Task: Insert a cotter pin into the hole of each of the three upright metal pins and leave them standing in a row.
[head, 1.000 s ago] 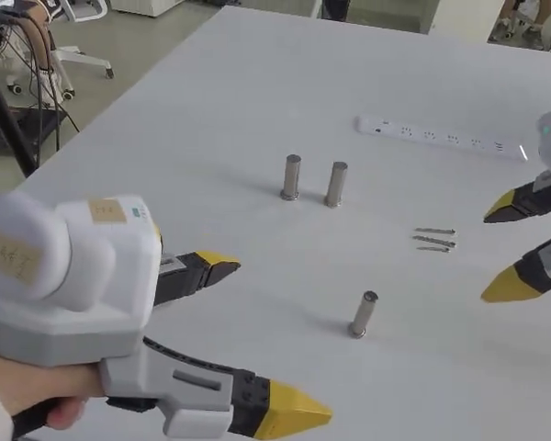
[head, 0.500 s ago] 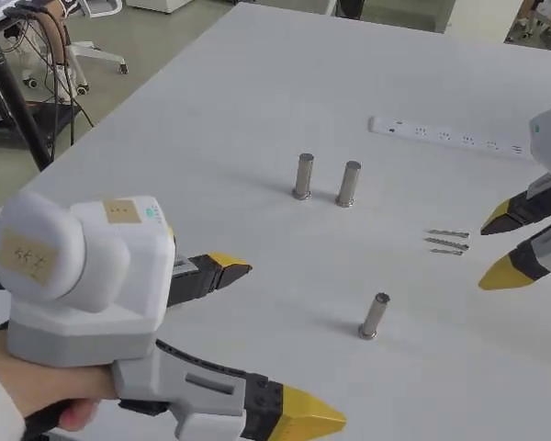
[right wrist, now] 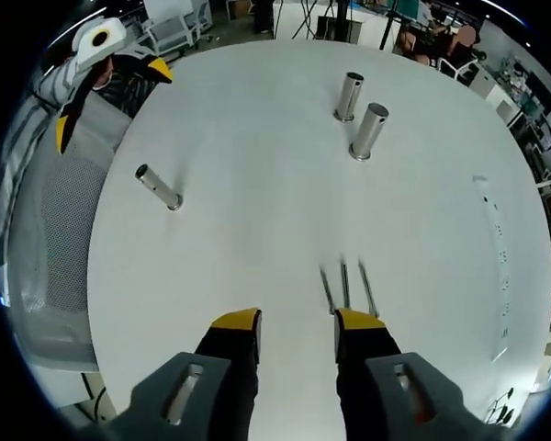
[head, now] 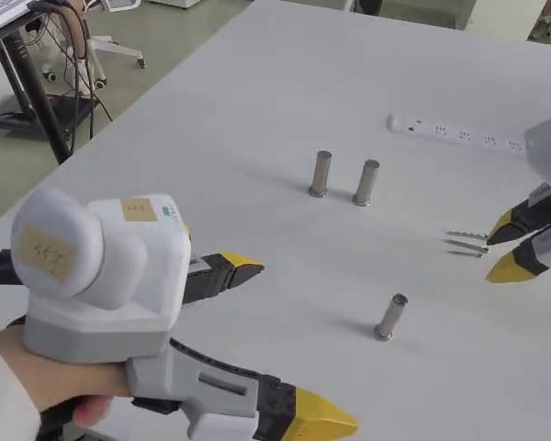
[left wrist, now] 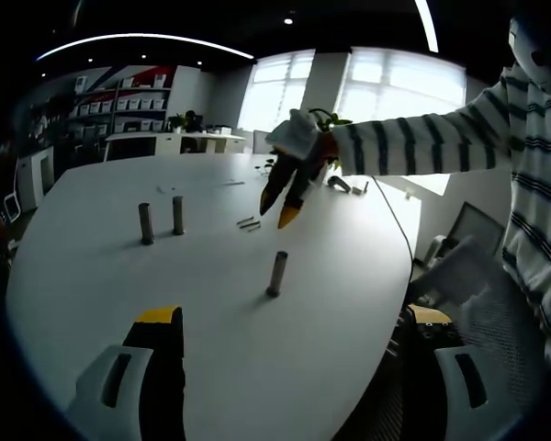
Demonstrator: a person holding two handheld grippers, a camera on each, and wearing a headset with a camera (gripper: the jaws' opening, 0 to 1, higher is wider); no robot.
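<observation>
Right hand-held gripper (head: 507, 246) hangs low over the worktop (head: 257, 110) with its jaws spread apart and nothing in them. It is right next to the three cotter pins (head: 466, 243). The step now looks like picking up one cotter pin.

In the right gripper view the cotter pins (right wrist: 346, 285) lie just in front of one jaw tip, not in the gap of the right hand-held gripper (right wrist: 297, 323). To do it well, I think it should slide sideways a bit. Then only one cotter pin sits between the jaws. Pinch it across its thin sides and near one end, so the other end sticks out to go in a hole.

The cotter pins lie flat, side by side. Their long way runs straight away from the jaws, left to right in the head view.

The three metal pins (head: 321, 174) stand straight up, long way up and down. Two stand close together; the third (head: 390, 317) stands apart.

Left hand-held gripper (head: 294, 347) waits, spread wide and holding nothing.
</observation>
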